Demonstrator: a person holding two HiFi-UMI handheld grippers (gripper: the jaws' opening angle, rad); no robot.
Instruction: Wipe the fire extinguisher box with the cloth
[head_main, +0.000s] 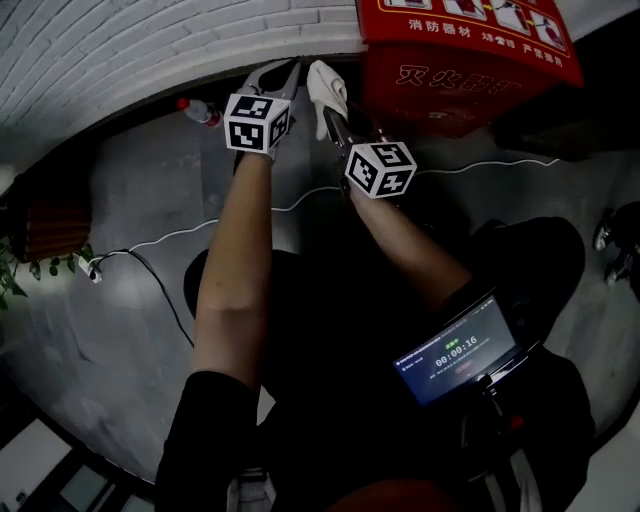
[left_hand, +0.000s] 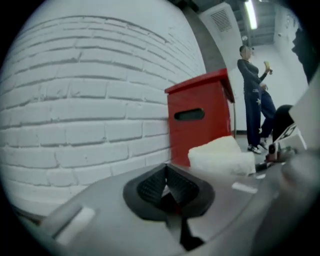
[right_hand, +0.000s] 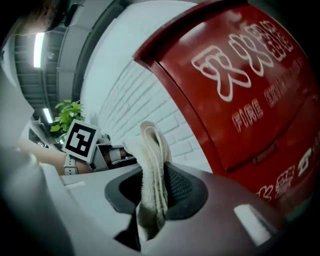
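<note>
The red fire extinguisher box stands against the white brick wall; it fills the right of the right gripper view and shows in the left gripper view. My right gripper is shut on a folded white cloth, which sticks up between its jaws just left of the box, apart from it. In the left gripper view the cloth lies to the right. My left gripper is beside it near the wall, jaws closed with nothing between them.
A plastic bottle lies by the wall at the left. A white cable runs across the grey floor. A potted plant is at the far left. A person stands down the corridor.
</note>
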